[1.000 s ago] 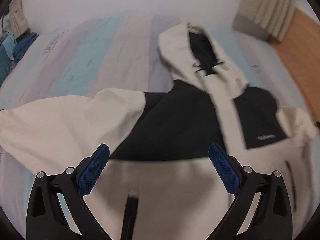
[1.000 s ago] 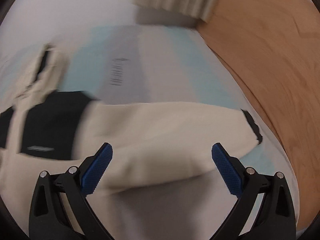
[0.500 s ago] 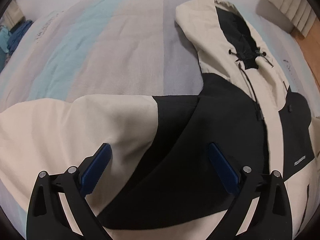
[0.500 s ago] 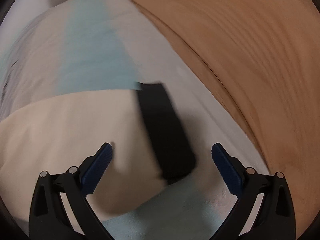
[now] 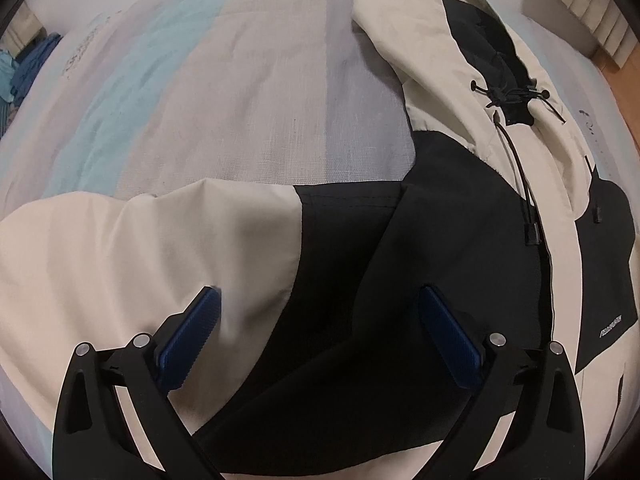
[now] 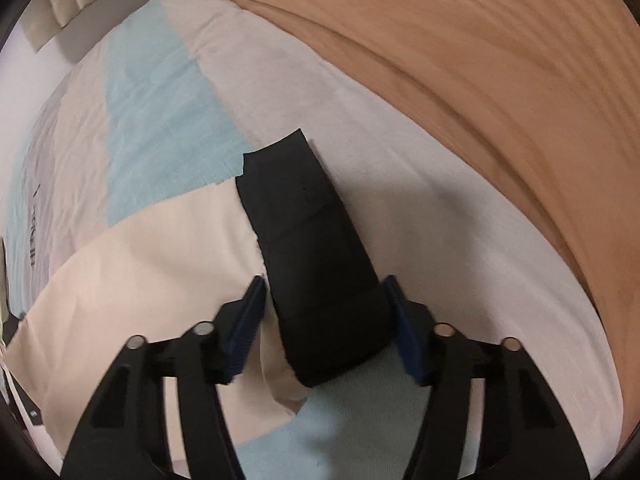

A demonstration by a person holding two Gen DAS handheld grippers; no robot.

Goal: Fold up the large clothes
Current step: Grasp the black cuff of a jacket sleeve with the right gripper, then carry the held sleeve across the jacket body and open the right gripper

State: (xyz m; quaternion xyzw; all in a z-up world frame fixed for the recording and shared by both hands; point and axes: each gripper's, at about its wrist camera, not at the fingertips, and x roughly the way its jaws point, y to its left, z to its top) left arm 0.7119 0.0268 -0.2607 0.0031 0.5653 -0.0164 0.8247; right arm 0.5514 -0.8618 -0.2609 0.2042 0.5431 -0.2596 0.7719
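Note:
A cream and black hooded jacket lies spread on the bed. Its hood points to the far side, and its left sleeve runs out to the left. My left gripper hangs open just above the seam where that cream sleeve meets the black shoulder, with nothing held. In the right wrist view the other cream sleeve ends in a black cuff. My right gripper straddles this cuff and its jaws are closing on it. The pads stand right at the cuff's two edges.
The bed cover has pale blue, beige and grey stripes. A wooden floor runs beside the bed's right edge. Blue clothes lie at the far left. A curtain hangs at the far right.
Both grippers came down closer to the jacket. The right one swung along the sleeve to the black cuff, and its jaws narrowed from wide open to the cuff's width.

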